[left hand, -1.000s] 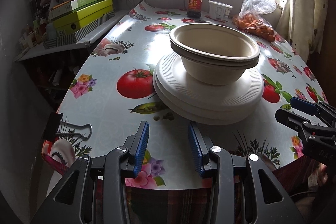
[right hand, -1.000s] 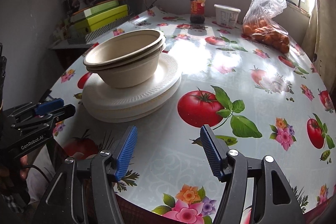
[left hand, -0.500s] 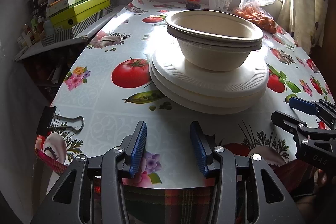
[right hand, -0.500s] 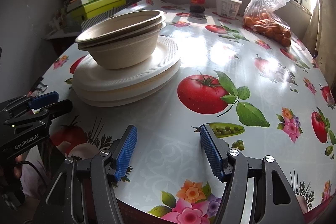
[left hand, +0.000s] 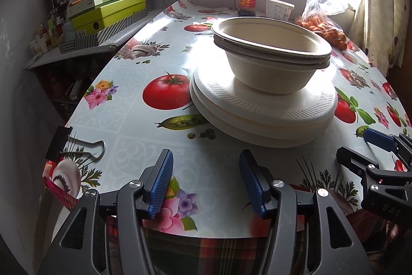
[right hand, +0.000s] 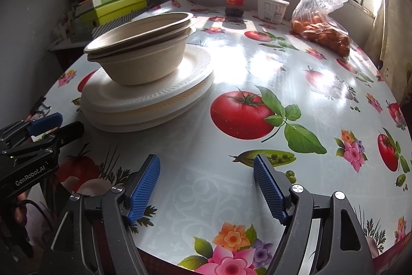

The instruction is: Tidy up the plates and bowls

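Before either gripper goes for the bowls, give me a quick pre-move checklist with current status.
1. Left gripper empty, fingers opening: ok.
2. Right gripper empty, fingers opening: ok.
3. Bowls nested, upright on the plates: ok.
4. Bowl rims flush: not ok, top bowl sits slightly askew.
5. Table bare to the right of the stack: ok.
6. Number of plates in the stack: cannot tell.

Nested beige bowls (left hand: 270, 53) atop stacked white plates (left hand: 262, 115) on tomato-print tablecloth (left hand: 134, 84), left gripper (left hand: 206, 172) opening over near edge, nothing between jaws, binder clip (left hand: 74, 146) at left
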Demonstrator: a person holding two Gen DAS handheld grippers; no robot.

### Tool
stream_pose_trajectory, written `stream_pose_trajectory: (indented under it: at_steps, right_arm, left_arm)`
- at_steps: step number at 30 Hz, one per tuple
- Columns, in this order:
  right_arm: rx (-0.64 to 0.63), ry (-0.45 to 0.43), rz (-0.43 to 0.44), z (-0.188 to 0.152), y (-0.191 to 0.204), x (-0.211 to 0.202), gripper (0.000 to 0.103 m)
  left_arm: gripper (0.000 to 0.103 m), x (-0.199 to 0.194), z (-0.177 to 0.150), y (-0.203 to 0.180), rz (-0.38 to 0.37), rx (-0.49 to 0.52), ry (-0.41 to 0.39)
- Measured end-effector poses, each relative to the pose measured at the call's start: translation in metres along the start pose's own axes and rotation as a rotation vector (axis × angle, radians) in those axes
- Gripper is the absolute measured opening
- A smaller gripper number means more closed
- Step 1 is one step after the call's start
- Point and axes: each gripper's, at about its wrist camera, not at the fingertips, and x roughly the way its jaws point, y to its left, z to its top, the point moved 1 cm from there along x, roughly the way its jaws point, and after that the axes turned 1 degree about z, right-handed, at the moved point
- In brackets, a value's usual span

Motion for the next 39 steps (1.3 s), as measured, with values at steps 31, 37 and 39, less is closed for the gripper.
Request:
stream_pose_trajectory:
  at_steps: [31,37,39]
  right_arm:
    - [0.012,-0.008,-0.007,-0.0011,-0.0019,-0.0007,0.081]
    - [0.011,-0.009,-0.007,-0.0011,-0.0021,-0.0007,0.081]
    - [0.011,-0.009,-0.006,-0.0013,-0.002,-0.0007,0.081]
  left_arm:
    - [0.057,0.0005,0.0005,-0.0003,0.006,-0.01,-0.006]
    - [0.057,0.0006,0.0002,-0.0003,0.007,-0.01,-0.007]
    - [0.057,0.0006,0.0002,-0.0003,0.006,-0.01,-0.006]
